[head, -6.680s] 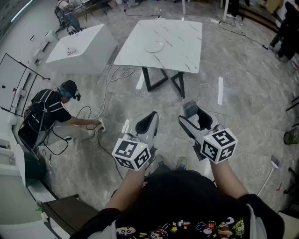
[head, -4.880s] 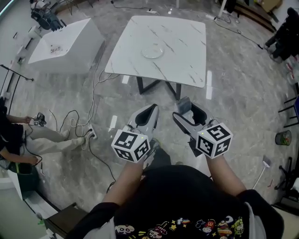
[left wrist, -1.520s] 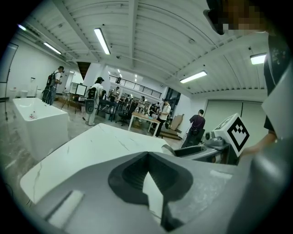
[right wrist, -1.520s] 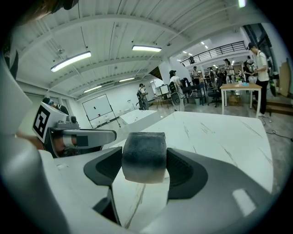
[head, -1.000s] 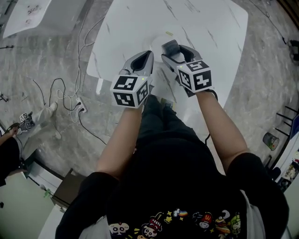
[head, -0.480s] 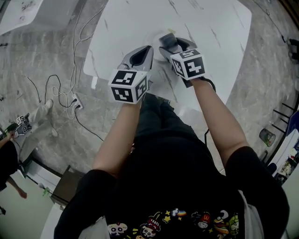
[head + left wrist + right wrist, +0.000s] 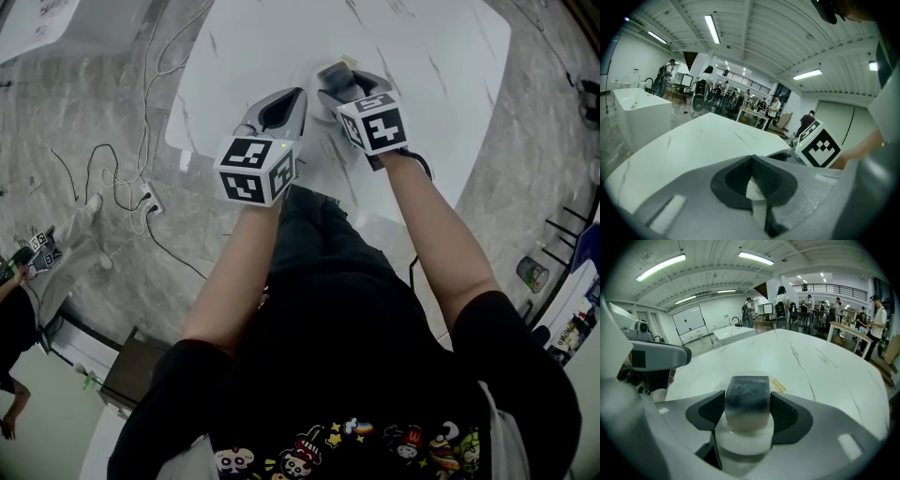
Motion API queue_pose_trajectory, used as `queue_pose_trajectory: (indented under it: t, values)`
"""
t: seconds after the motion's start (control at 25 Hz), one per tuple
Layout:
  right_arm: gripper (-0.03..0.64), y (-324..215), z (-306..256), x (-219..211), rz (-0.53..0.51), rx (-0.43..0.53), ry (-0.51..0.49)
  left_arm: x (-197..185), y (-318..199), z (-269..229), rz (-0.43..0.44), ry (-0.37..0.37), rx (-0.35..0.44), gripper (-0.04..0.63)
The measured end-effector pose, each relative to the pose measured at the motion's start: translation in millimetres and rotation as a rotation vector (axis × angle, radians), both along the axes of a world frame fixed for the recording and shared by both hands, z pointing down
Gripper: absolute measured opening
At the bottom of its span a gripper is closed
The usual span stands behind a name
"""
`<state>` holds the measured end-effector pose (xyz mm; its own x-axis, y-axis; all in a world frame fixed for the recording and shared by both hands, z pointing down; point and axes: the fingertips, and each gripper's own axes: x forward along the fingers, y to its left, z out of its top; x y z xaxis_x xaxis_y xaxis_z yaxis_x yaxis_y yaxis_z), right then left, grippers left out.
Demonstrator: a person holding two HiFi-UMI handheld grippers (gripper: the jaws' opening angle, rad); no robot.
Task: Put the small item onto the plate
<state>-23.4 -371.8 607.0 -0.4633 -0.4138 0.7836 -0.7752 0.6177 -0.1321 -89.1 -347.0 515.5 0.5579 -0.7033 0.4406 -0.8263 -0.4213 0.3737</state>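
My right gripper clamped on small item, poised over plate at table's 12 o'clock. Left gripper pinched closed, empty, at 9 o'clock. Pickup done; lowering and release left.

From the head, high up: looking steeply down past torso and forearms onto the white table, with left gripper and right gripper mid-frame. From each gripper: low and close over the table, facing out along own jaws across the room. Shared by all three: the tabletop.
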Motion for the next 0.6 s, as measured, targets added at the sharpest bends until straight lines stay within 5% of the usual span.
queue_pose_trajectory:
  t: [0.6]
  values:
    - [0.328,-6,11,-6,-0.038,-0.004,0.053,-5,-4,4,-0.02,0.013,-0.008,0.0]
